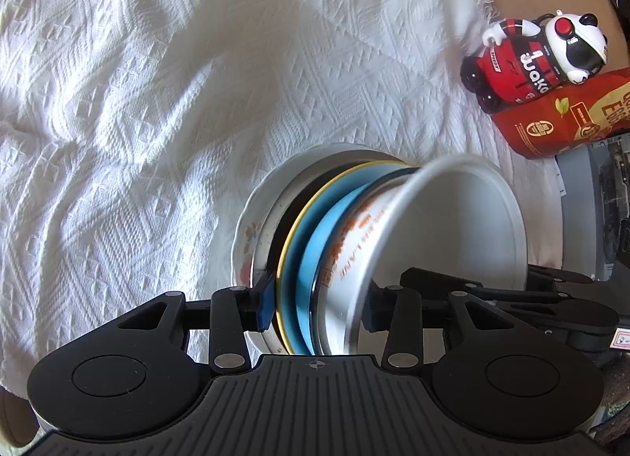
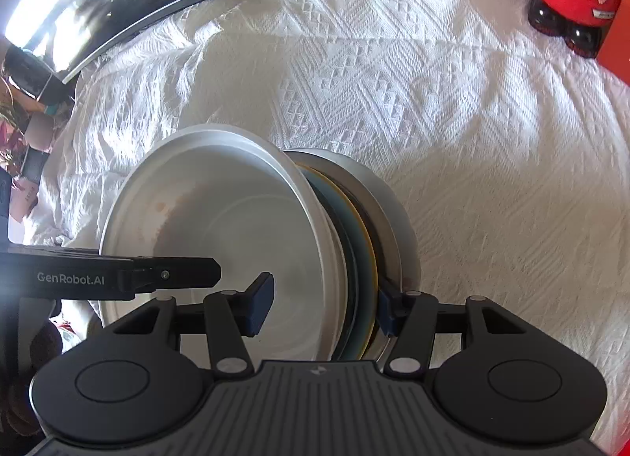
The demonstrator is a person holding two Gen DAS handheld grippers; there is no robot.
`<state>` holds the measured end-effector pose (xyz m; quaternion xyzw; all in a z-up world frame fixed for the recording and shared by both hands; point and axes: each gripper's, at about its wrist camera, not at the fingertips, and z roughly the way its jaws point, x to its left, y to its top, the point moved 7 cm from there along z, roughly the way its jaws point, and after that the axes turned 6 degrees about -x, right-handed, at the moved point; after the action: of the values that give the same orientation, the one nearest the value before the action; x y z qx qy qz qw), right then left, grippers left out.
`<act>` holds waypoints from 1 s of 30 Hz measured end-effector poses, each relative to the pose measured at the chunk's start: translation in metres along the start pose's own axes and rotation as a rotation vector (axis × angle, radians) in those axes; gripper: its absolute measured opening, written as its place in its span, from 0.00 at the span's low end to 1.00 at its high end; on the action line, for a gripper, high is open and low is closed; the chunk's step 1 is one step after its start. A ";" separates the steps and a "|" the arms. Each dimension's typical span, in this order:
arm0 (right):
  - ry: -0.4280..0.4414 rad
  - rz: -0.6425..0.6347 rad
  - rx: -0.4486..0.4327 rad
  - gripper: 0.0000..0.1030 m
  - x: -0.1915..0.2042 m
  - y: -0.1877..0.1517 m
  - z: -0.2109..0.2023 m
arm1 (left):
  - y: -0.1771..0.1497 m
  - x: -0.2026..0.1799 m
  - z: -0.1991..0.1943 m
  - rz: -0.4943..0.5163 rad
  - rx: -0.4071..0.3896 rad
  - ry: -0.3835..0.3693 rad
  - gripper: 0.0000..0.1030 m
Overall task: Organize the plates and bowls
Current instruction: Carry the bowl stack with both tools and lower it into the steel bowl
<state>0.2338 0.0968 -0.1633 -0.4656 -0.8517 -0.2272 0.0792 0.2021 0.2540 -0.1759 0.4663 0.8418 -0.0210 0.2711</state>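
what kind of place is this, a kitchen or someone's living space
Probably a lived-in home table, not a kitchen counter or lab: a white woven tablecloth covers it, a panda figurine leans on a red snack packet, and stacked dishes sit on it.

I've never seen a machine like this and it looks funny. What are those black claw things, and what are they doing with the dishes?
They are not a robot. A person holds one grabbing tool in each hand, and each tool has a tiny camera looking along its two fingers. One picture comes from the left gripper, the other from the right gripper.

Both reach around the same stack of dishes from opposite sides. A white bowl is on top, with a blue plate beneath it. The right gripper has one finger inside the bowl, not touching it. Whether the left one is squeezing, I cannot tell.

Underneath is a white cloth. A toy panda and a red packet sit nearby.
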 end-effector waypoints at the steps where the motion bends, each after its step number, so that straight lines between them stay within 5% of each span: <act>1: 0.004 0.003 0.000 0.51 -0.001 0.000 0.000 | 0.000 0.000 0.000 0.000 -0.001 0.002 0.42; 22: 0.018 -0.022 0.029 0.48 -0.005 0.002 -0.011 | 0.003 -0.001 -0.002 0.019 0.003 -0.003 0.40; 27: 0.000 -0.055 -0.031 0.49 -0.005 0.010 -0.028 | 0.014 -0.004 -0.017 0.034 -0.058 0.009 0.40; 30: 0.029 -0.064 -0.056 0.49 0.000 0.016 -0.038 | 0.021 -0.010 -0.034 0.031 -0.098 -0.043 0.31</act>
<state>0.2439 0.0866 -0.1253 -0.4367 -0.8583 -0.2600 0.0711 0.2085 0.2676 -0.1376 0.4647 0.8286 0.0143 0.3118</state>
